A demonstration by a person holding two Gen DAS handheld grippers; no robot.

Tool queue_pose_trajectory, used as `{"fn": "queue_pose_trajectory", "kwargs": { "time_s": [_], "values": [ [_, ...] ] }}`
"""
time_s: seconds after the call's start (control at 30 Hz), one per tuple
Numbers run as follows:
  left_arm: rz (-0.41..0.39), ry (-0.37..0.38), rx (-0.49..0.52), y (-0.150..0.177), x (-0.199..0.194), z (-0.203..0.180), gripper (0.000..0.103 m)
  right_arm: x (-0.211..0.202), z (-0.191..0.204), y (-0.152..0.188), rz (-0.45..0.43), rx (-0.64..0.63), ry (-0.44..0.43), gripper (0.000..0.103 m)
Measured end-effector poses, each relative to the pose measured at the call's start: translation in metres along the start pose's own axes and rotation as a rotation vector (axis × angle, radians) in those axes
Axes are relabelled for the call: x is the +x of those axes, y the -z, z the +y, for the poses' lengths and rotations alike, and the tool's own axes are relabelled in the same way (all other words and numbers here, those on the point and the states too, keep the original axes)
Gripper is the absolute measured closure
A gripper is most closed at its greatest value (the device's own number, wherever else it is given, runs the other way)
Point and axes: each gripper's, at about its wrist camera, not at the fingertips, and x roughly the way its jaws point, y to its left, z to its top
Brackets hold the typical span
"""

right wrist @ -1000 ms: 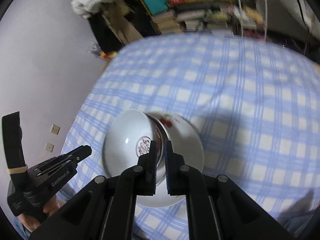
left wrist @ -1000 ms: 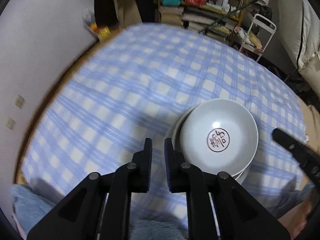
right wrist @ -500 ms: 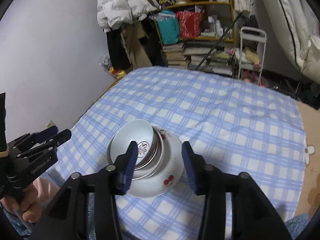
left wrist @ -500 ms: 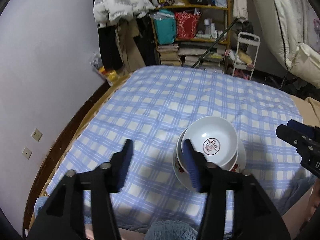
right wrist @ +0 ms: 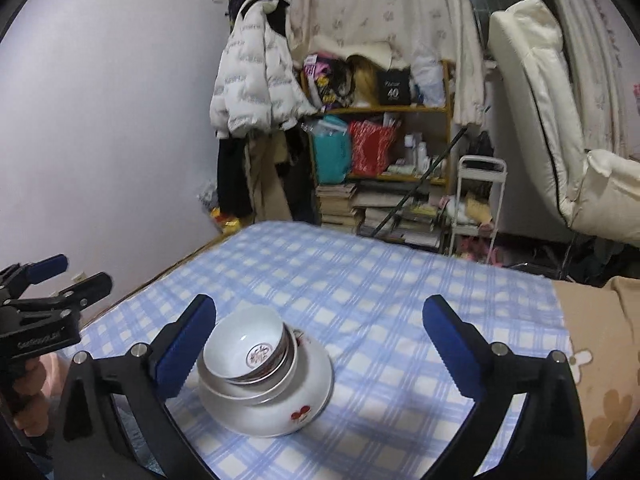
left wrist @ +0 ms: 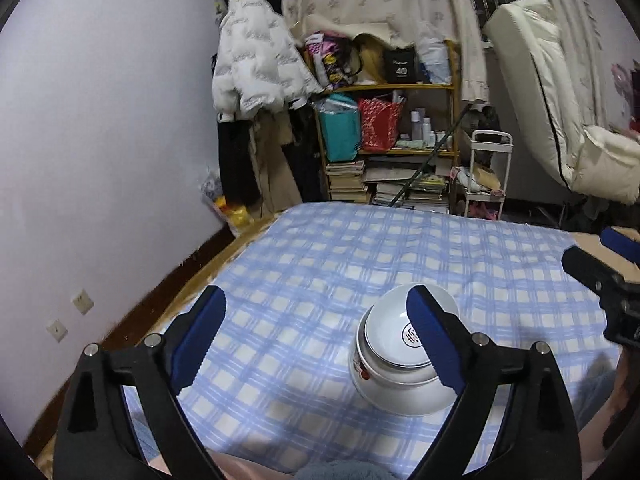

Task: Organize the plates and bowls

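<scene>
A stack of white bowls stands on the blue checked bed sheet. The top bowl has a red seal mark inside, and the wide bottom bowl has red cherries on its side. My left gripper hovers above and short of the stack. Its jaws are opening wide, and its pads touch nothing. My right gripper is also opening wide; the stack sits low by its left finger, apart from it. Each gripper shows at the edge of the other's view: right gripper, left gripper.
The bed sheet runs to a lilac wall on the left. Beyond the bed stand a cluttered shelf with books and bags, a hung white jacket, a small white cart and a folded cream mattress. A beige floral blanket lies at the right.
Both grippers have risen and drawn back from the bowl stack, tilting up so more of the room shows. Both pairs of jaws went from shut to wide apart.
</scene>
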Motion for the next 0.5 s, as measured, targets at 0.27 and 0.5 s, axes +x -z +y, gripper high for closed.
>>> {"fn": "queue_pose_trajectory", "kwargs": {
  "time_s": [0.27,0.5],
  "values": [
    [0.006,0.014,-0.017,0.003,0.008,0.0,0.012,0.001,0.001,0.011,-0.015,-0.036,0.045,0.0],
    [0.019,0.01,-0.009,0.005,0.014,-0.003,0.012,0.003,0.001,0.014,-0.031,-0.031,0.055,0.0]
  ]
}}
